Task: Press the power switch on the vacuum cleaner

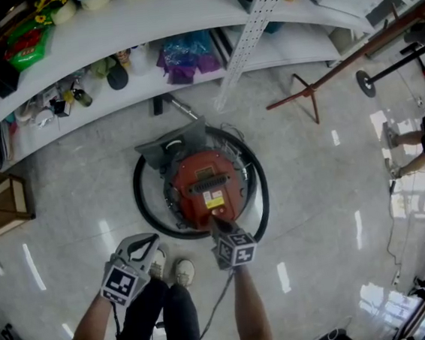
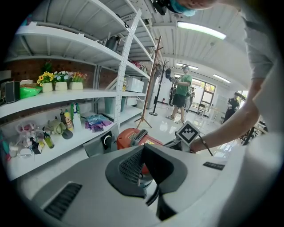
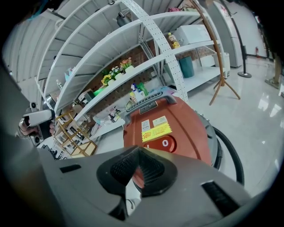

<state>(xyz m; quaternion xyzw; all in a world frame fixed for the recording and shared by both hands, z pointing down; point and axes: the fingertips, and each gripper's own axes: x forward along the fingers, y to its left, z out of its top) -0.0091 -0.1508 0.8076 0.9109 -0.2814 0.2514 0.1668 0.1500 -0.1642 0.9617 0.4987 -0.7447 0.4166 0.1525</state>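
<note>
Presently the left tool (image 1: 146, 244) hangs idle near the person's shoes (image 1: 181, 270), jaws closed on nothing, and is best kept clear. At centre the red vacuum cleaner (image 1: 205, 183) stands on the floor (image 1: 313, 192) inside its coiled hose (image 1: 142, 203), its oval power switch (image 3: 165, 143) set in the lid (image 3: 191, 133) just below the yellow label (image 3: 156, 131). The right tool (image 3: 138, 153), jaws likewise together and empty, sits just short of that switch; the closed tips should go squarely onto it and press straight down, not skid onto the label.
</note>
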